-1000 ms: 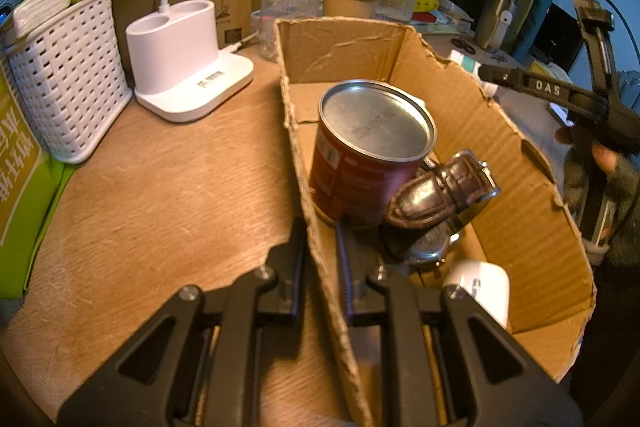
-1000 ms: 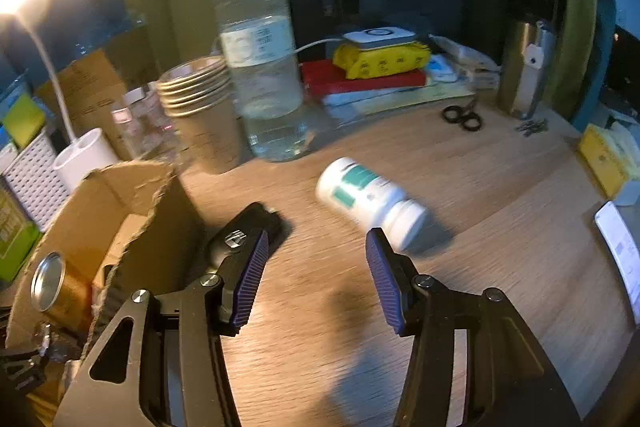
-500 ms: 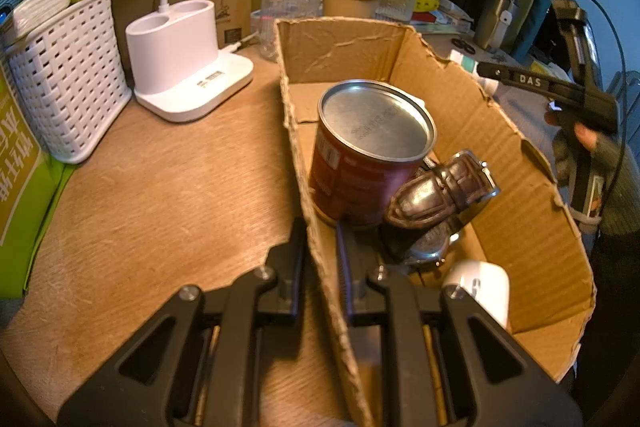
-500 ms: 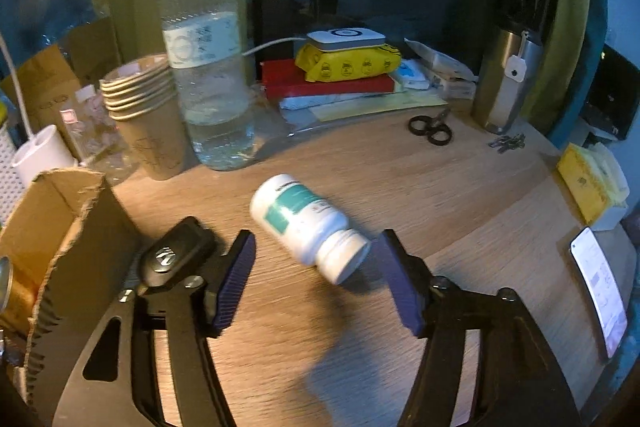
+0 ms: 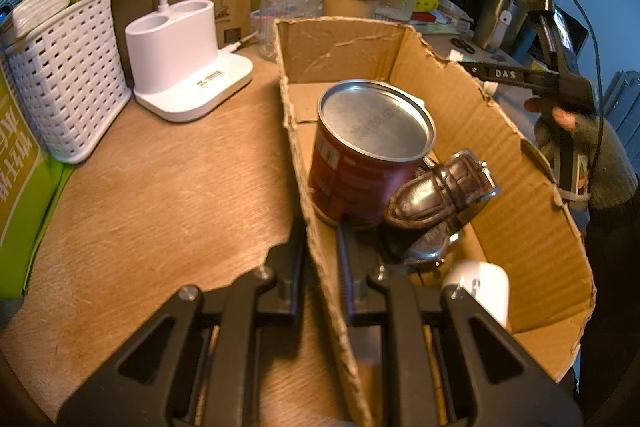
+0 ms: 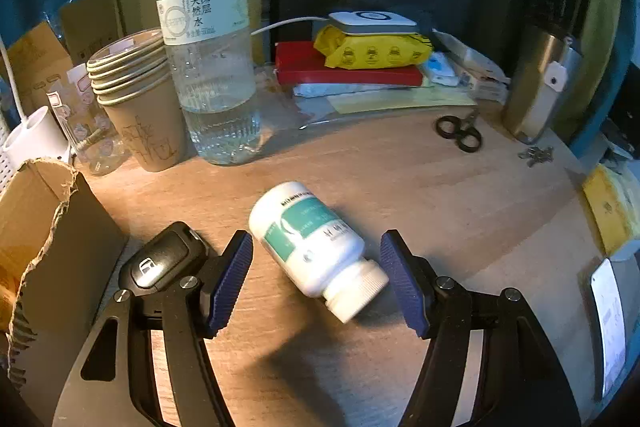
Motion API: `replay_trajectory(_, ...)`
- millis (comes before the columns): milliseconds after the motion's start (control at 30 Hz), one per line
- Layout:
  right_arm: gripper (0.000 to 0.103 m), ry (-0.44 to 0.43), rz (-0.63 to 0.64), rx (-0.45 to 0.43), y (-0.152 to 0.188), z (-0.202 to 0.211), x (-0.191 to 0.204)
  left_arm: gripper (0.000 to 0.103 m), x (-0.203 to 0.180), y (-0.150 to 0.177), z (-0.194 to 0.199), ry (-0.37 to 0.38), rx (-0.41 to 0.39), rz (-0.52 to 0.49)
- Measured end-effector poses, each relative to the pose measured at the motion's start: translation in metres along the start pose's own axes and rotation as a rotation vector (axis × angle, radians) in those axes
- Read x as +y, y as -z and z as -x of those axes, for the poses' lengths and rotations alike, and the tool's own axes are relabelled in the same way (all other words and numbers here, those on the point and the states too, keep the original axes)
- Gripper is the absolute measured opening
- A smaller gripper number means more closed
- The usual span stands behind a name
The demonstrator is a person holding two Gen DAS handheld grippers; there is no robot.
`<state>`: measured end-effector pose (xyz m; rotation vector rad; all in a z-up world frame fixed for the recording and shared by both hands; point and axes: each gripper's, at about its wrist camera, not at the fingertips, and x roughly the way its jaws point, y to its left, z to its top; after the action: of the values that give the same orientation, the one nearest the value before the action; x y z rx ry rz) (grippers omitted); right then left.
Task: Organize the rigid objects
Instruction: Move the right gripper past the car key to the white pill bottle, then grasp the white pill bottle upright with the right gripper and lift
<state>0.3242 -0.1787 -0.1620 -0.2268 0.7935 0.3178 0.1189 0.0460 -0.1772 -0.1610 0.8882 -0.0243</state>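
Two claws: left claw [image 5: 320, 251] pinches the cardboard box [image 5: 532, 195] wall; right claw [image 6: 316, 277] gapes around the pill bottle [image 6: 316, 247].

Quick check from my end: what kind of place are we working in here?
Probably a home desk or study corner, not a kitchen: a white desk-lamp base with pen holders, small scissors and stacked books and papers share the cluttered wooden tabletop.

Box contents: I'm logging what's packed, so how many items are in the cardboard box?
3 visible: a can upright, a watch leaning against it, a white object near the front; more may be hidden.
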Motion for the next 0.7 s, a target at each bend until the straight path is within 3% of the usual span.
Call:
replay_trajectory(300,0.068,-0.004,0.004,0.037,0.002,-0.014,0.003,0.017,0.000,0.000,0.000,0.000,0.000,0.000)
replay_trajectory(367,0.049,0.011,0.012,0.042,0.002,-0.016,0.005,0.017,0.000,0.000,0.000,0.000,0.000,0.000)
replay_trajectory(400,0.046,0.013,0.013,0.040,0.003,-0.015,0.005,0.017,0.000,0.000,0.000,0.000,0.000,0.000)
replay_trajectory(700,0.046,0.010,0.018,-0.002,0.006,-0.001,0.008,0.017,0.000,0.000,0.000,0.000,0.000,0.000)
